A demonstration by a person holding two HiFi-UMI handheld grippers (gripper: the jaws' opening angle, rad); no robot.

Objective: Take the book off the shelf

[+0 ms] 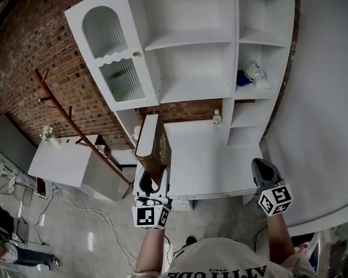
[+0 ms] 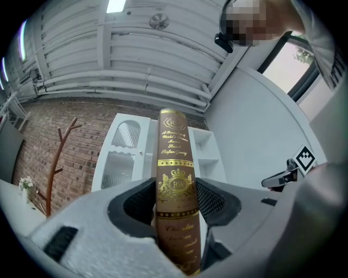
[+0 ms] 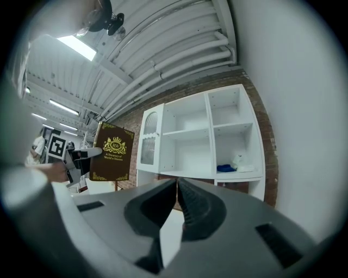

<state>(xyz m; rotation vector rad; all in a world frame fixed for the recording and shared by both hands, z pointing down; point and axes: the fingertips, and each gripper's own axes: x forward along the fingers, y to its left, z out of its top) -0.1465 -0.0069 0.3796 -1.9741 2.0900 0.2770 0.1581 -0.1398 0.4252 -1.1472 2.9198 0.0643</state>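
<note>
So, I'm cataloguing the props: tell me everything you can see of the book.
The book is a brown hardback with gold lettering, a crowned RW crest and gold bands on its spine. Closed and upright, it is clamped between the pads of the left claw, in the air, clear of the white shelves.

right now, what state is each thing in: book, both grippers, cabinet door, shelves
book, off the shelf, held upright in the left gripper
left gripper, shut on the book
right gripper, jaws together, nothing between them
cabinet door, looks closed
shelf unit, blue and white items in one right-hand compartment
</note>
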